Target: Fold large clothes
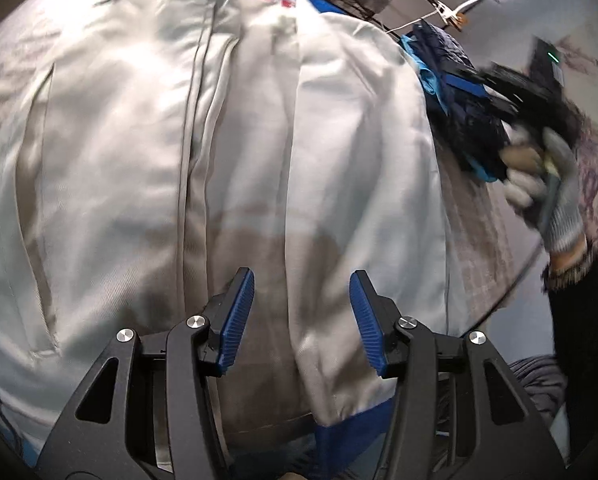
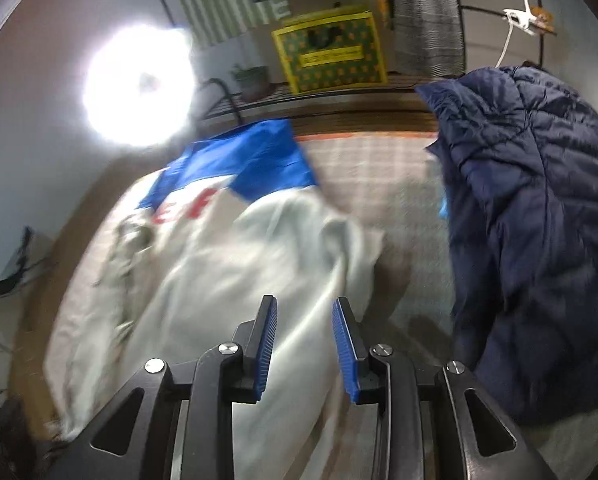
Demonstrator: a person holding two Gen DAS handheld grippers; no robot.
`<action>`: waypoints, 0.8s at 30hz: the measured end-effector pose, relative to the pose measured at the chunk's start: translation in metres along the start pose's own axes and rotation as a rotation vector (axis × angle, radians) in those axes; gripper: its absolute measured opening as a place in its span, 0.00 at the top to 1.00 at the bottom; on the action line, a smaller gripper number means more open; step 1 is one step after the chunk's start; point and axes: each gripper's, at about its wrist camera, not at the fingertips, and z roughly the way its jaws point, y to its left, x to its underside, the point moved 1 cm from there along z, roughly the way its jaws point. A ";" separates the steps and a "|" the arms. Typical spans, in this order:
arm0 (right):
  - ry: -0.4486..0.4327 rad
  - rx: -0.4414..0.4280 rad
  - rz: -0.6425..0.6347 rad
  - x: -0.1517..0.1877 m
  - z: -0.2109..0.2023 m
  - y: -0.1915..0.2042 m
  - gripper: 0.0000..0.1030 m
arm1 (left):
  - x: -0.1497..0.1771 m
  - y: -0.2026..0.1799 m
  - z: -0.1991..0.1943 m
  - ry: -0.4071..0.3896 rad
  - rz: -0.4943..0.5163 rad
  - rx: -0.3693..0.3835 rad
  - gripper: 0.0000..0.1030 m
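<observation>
A large pale grey jacket (image 1: 147,152) with blue trim lies spread out and fills the left wrist view. My left gripper (image 1: 301,280) hovers just over its near hem, open, with nothing between its pads. In the right wrist view the same jacket (image 2: 227,280) lies rumpled, showing a blue panel (image 2: 251,160) and red letters. My right gripper (image 2: 304,304) hangs above its edge, jaws apart and empty. A gloved hand (image 1: 539,176) carries that gripper, blurred, at the right of the left wrist view.
A dark navy quilted jacket (image 2: 539,220) lies heaped to the right on the checked tablecloth (image 2: 379,184). Behind the table stand a yellow-green box (image 2: 331,52) and a small plant (image 2: 251,80). A bright lamp (image 2: 135,84) glares at the left.
</observation>
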 end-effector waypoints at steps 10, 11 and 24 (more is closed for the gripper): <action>0.048 -0.179 0.061 0.100 -0.076 0.031 0.60 | 0.006 -0.001 0.007 0.048 -0.064 0.079 0.58; 0.065 -0.192 0.072 0.113 -0.079 0.033 0.59 | 0.007 -0.001 0.007 0.056 -0.063 0.085 0.61; 0.193 -0.174 0.107 0.227 -0.027 0.064 0.59 | 0.023 -0.002 0.014 0.077 -0.096 0.148 0.90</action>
